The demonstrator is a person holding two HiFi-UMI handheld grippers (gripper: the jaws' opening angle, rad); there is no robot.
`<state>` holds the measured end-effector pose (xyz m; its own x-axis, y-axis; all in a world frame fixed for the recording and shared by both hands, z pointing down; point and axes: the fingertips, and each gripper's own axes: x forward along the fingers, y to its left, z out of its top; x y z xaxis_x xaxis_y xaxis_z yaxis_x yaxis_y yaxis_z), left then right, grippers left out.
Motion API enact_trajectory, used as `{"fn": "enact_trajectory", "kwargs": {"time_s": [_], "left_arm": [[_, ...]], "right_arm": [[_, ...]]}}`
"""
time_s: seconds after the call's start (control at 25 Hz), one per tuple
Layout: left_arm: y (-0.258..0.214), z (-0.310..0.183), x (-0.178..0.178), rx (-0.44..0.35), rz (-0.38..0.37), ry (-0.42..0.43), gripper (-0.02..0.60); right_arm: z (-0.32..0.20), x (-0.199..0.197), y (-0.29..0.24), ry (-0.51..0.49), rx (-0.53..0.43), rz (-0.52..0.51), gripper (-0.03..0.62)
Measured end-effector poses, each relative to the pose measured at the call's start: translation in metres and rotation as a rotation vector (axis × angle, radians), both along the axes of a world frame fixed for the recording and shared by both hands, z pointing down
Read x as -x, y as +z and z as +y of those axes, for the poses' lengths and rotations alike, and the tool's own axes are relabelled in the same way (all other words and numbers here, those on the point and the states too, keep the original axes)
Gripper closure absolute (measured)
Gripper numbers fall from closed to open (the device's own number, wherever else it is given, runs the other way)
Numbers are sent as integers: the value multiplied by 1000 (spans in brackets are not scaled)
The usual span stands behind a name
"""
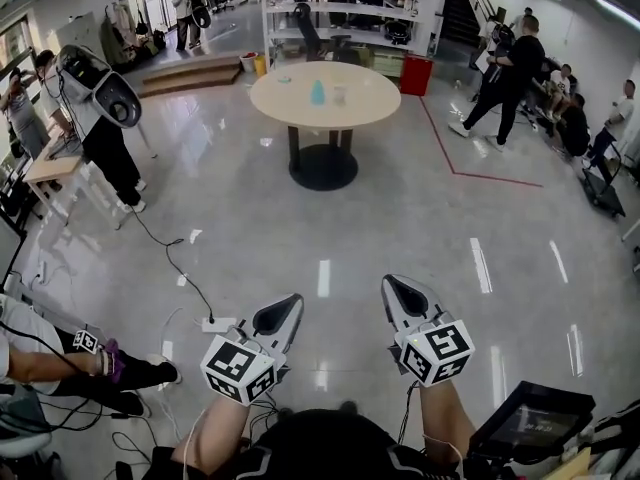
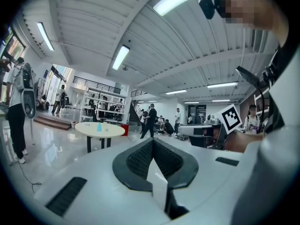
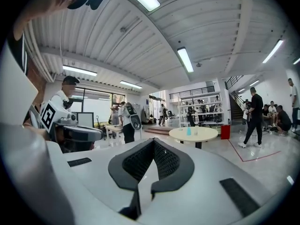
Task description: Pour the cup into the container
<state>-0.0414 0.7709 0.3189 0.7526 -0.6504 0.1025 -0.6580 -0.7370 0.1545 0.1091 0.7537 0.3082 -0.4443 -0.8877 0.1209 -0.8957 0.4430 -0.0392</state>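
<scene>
You face the round table (image 1: 290,108) from well back, left gripper (image 1: 287,310) and right gripper (image 1: 398,290) clenched empty; blue cup (image 1: 318,92) and clear container (image 1: 340,95) stand mid-tabletop, out of reach.

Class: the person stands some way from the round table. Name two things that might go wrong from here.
The cable and power strip lie on the floor ahead-left: a trip risk. The left gripper and right gripper are shut; unless opened in time, they may knock over the blue item on the table.
</scene>
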Motion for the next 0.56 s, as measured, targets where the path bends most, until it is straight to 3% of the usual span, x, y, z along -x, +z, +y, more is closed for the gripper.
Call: {"fn": "enact_trajectory", "kwargs": {"time_s": [0.24, 0.56], "left_arm": [[0, 4, 19, 11, 10, -20, 581], [-9, 13, 20, 12, 17, -16, 581]], "right_arm": [[7, 15, -4, 11, -4, 4, 589], [16, 14, -12, 14, -2, 10, 589]]}}
